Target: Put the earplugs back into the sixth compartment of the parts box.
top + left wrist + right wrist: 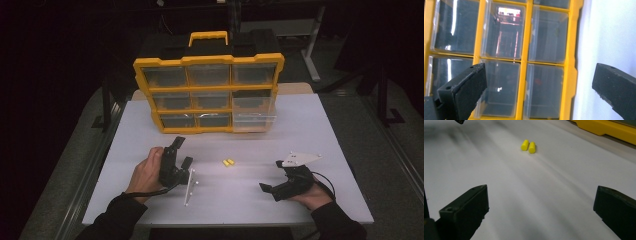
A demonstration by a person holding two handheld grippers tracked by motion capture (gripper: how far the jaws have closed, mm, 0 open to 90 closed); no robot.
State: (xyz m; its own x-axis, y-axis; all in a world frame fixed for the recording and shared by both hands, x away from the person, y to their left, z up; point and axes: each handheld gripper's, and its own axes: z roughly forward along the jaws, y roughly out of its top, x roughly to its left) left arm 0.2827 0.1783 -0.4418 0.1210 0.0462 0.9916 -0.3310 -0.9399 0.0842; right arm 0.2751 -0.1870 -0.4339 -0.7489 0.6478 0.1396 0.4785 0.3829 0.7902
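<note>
Currently my left tongs (183, 151) stand wide with nothing between the jaws, pointing at the yellow organizer case (209, 95) that stands upright at the far side of the white tabletop (300, 130). My right tongs (267, 189) are also wide and empty, low over the tabletop and aimed at the two yellow earplugs (228, 162). These lie side by side, touching, on the tabletop between both tongs and well apart from each.

Ahead of right gripper (541, 213) jaws: two pegs (528, 146), side by side, touching, on table (564, 202).
Ahead of left gripper (539, 91) jaws: organizer case (524, 60), standing at table's far edge.
Between grippers: pegs.
</note>
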